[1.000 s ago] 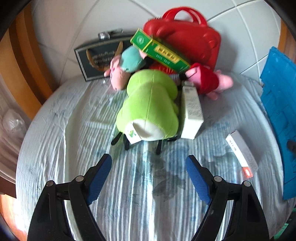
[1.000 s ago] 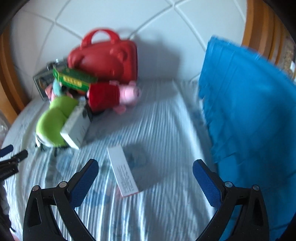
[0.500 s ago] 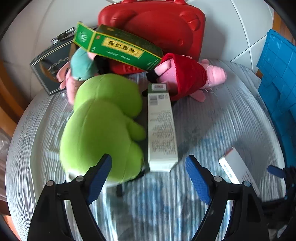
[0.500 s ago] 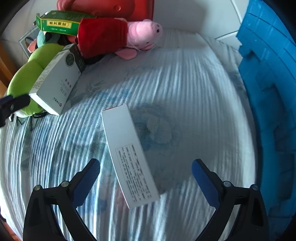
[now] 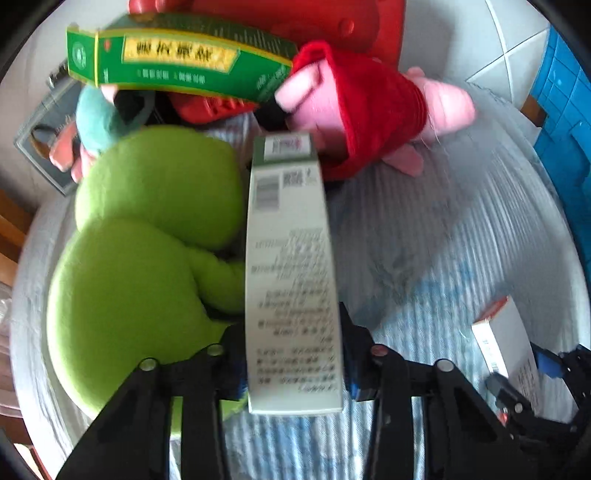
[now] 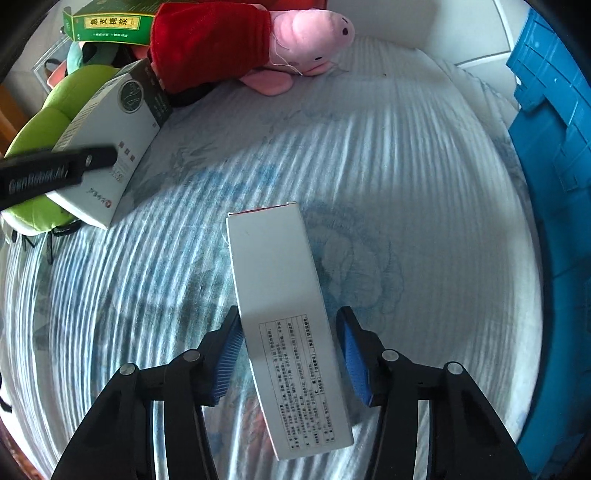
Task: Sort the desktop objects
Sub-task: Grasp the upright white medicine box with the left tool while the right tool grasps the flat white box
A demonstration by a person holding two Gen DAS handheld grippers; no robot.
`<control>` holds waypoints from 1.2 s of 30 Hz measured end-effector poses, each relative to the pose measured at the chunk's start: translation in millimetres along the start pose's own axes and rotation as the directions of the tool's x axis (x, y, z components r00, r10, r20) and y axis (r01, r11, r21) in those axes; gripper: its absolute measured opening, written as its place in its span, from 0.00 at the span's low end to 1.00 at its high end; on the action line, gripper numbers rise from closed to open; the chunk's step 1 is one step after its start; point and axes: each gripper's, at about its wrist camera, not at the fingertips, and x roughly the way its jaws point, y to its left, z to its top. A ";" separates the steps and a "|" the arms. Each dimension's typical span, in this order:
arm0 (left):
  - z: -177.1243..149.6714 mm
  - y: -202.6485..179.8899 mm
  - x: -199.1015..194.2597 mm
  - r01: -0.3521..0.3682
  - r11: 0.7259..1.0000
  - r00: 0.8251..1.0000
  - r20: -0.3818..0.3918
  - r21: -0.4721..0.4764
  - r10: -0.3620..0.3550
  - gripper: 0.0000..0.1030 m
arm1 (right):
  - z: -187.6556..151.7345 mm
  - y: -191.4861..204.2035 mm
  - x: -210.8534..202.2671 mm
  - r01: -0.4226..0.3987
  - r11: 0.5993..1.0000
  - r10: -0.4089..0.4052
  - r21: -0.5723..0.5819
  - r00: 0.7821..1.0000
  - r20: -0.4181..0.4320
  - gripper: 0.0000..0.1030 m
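Note:
My left gripper (image 5: 293, 363) is shut on the near end of a tall white-and-green box (image 5: 291, 266) that leans against a green plush (image 5: 147, 258); the box also shows in the right wrist view (image 6: 110, 147). My right gripper (image 6: 290, 356) straddles a white box with a red end (image 6: 284, 321) lying flat on the cloth; the left pad touches its side, the right pad stands a little apart. That white box also shows in the left wrist view (image 5: 506, 339). A green carton (image 5: 177, 59) rests on a pig plush in red (image 5: 369, 107).
A blue plastic crate (image 6: 554, 221) stands along the right. A red toy case (image 5: 295, 22) and a dark framed box (image 5: 44, 122) sit at the back against the white wall. A striped blue-white cloth (image 6: 406, 184) covers the surface.
Both grippers moved forward and narrowed. The left one closed on the white-and-green box; the right one came down around the flat white box.

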 end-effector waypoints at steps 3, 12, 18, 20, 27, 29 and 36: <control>-15.4 1.9 -2.3 0.020 1.000 1.000 -0.015 -0.016 -0.020 0.34 | -2.6 -4.2 -2.0 0.010 1.000 -0.010 0.013 1.000 -0.008 0.44; -68.4 13.7 -12.3 0.048 0.998 0.997 -0.066 -0.049 -0.051 0.34 | -22.2 -21.3 -10.2 0.009 0.998 -0.007 0.066 1.000 -0.029 0.43; -76.5 16.6 -23.4 0.049 0.998 0.997 -0.057 -0.042 -0.051 0.34 | -21.5 -23.0 -12.9 -0.026 0.996 0.029 0.089 0.999 -0.023 0.54; -71.0 15.0 -26.0 0.045 0.998 0.997 -0.053 -0.041 -0.047 0.34 | -20.0 -23.6 -13.8 -0.027 0.996 0.029 0.090 0.999 -0.021 0.64; -51.4 13.6 -8.8 0.029 0.999 0.996 -0.084 -0.038 -0.032 0.35 | -15.9 -25.2 -12.5 -0.011 0.996 0.013 0.089 1.000 -0.026 0.66; -47.8 14.8 -4.5 0.033 0.999 0.996 -0.082 -0.043 -0.037 0.35 | -16.6 -24.5 -11.3 -0.006 0.996 0.009 0.085 0.999 -0.034 0.66; -56.5 16.1 -23.8 0.016 0.998 0.999 -0.038 -0.061 -0.019 0.34 | -21.8 -14.7 -22.4 0.004 0.999 -0.004 0.043 1.000 -0.008 0.40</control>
